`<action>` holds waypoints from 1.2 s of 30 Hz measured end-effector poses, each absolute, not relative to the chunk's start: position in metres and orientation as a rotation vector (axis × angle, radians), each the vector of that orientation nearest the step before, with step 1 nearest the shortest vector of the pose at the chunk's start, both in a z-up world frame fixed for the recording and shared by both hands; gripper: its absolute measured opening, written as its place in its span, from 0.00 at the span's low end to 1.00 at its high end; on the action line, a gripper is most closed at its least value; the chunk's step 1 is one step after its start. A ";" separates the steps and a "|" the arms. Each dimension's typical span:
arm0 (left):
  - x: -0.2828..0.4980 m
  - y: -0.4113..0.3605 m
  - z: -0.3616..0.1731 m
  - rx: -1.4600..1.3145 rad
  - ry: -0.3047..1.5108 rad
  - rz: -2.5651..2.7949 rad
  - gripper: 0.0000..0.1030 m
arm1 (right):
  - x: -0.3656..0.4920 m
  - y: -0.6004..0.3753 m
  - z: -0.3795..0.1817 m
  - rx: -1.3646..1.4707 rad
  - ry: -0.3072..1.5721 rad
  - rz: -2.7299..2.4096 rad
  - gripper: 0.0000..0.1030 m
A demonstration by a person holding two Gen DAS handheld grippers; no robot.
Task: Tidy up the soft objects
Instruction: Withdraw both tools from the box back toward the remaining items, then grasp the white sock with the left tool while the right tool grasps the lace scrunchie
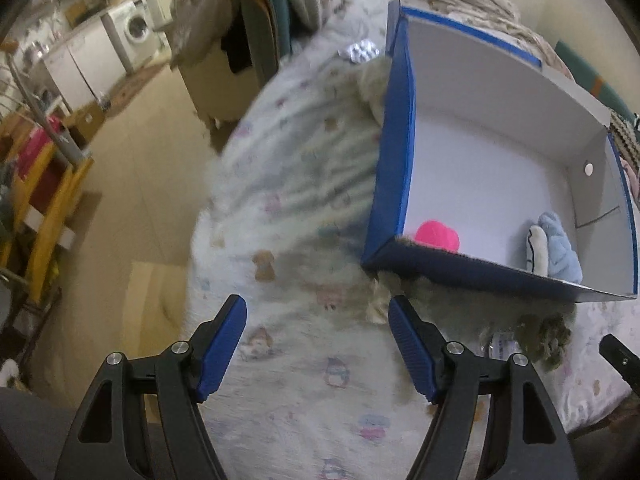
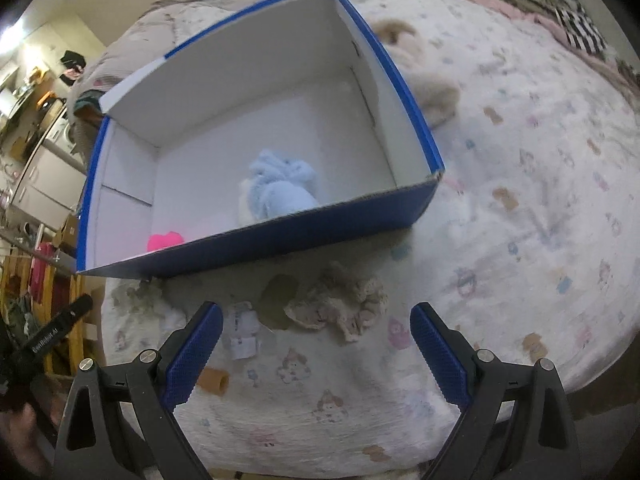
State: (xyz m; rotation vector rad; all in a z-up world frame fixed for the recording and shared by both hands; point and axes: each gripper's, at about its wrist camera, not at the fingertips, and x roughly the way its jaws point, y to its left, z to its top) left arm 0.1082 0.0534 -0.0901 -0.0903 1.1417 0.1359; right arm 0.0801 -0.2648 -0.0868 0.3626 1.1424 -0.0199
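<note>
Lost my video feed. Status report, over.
Both grippers open, empty: left, right. Blue box holds pink and light-blue soft items. Beige crochet piece loose on bedspread. Path clear.

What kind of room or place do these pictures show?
Probably a home, with a bed in a lived-in room that also holds laundry machines. A white quilted bedcover printed with small cartoon animals carries a blue cardboard box, and a white front-loading washing machine stands in the background.
</note>
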 end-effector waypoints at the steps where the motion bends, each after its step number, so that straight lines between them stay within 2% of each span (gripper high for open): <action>1: 0.109 0.052 -0.094 -0.098 1.158 0.125 0.69 | 0.080 -0.266 -0.088 0.371 1.147 -0.022 0.98; 11: 0.116 0.027 -0.126 -0.211 1.262 -0.033 0.69 | 0.085 -0.272 -0.097 0.395 1.164 -0.044 0.98; 21: 0.132 -0.014 -0.171 -0.146 1.420 -0.101 0.66 | 0.091 -0.281 -0.110 0.403 1.183 -0.072 0.98; 24: 0.133 -0.017 -0.174 -0.147 1.432 -0.101 0.52 | 0.094 -0.282 -0.113 0.393 1.194 -0.074 0.98; 26: 0.134 -0.019 -0.174 -0.134 1.441 -0.111 0.26 | 0.095 -0.284 -0.118 0.417 1.211 -0.064 0.98; 27: 0.135 -0.020 -0.174 -0.134 1.447 -0.116 0.22 | 0.096 -0.286 -0.122 0.442 1.225 -0.061 0.97; 28: 0.135 -0.019 -0.175 -0.135 1.457 -0.120 0.20 | 0.098 -0.289 -0.126 0.464 1.235 -0.062 0.97; 30: 0.138 -0.018 -0.176 -0.151 1.462 -0.133 0.19 | 0.100 -0.296 -0.134 0.527 1.251 -0.055 0.91; 32: 0.137 -0.017 -0.174 -0.164 1.466 -0.150 0.19 | 0.104 -0.301 -0.144 0.601 1.276 -0.038 0.77; 36: 0.132 -0.012 -0.165 -0.151 1.453 -0.163 0.19 | 0.111 -0.302 -0.160 0.628 1.324 -0.067 0.70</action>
